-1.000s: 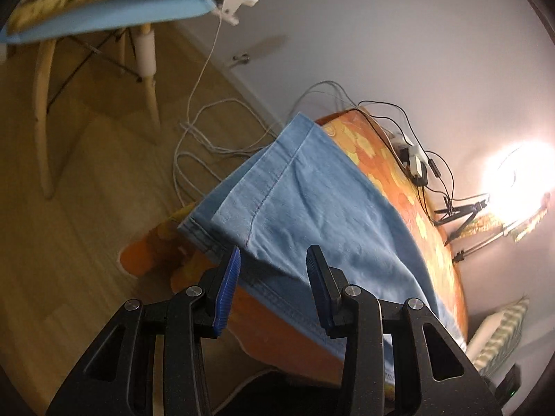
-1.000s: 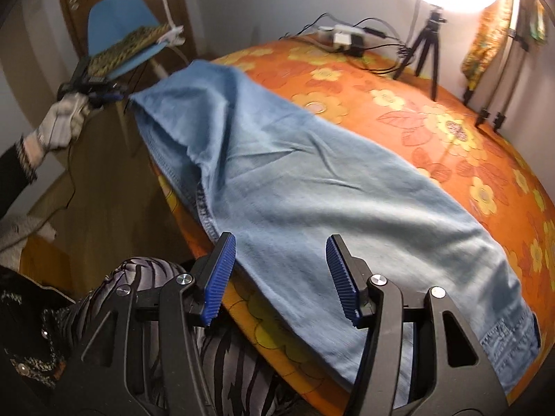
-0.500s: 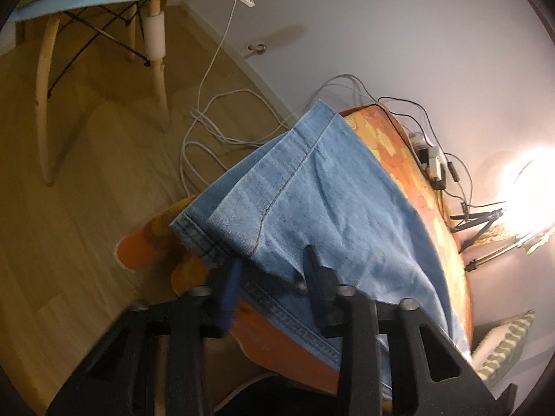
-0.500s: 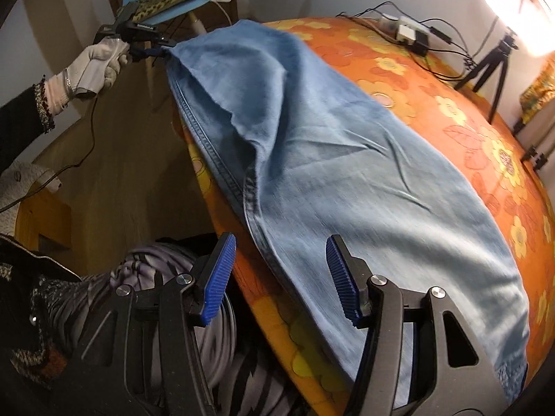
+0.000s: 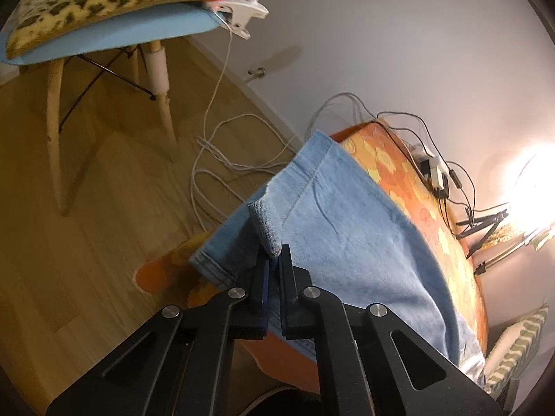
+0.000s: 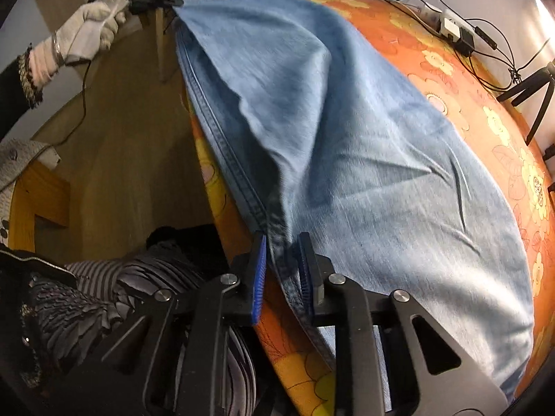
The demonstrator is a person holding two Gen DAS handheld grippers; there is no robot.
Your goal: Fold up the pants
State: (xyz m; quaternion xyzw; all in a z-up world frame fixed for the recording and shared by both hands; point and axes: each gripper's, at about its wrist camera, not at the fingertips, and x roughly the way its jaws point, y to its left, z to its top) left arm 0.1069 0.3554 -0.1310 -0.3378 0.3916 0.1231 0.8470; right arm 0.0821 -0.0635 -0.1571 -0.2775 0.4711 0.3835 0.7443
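Note:
Light blue denim pants [image 6: 364, 131] lie lengthwise on a table with an orange flowered cloth [image 6: 485, 104]. My left gripper [image 5: 274, 260] is shut on the pants' hem end [image 5: 267, 225] at the table's far end; a fold of denim sticks up between its fingers. In the right wrist view that gripper [image 6: 173, 0] shows at top left, held by a white-gloved hand [image 6: 86, 31]. My right gripper [image 6: 282, 242] is shut on the pants' near side seam [image 6: 222, 138] at the table's edge.
A blue chair with a leopard cushion [image 5: 104, 3] stands on the wooden floor beyond the table end. White cables [image 5: 222, 166] lie on the floor. A power strip [image 6: 454, 31], tripod [image 6: 534, 93] and a bright lamp [image 5: 534, 180] stand at the table's far side.
Both grippers closed from open onto the pants: the left on the hem end, the right on the near side seam. The hem end has lifted slightly.

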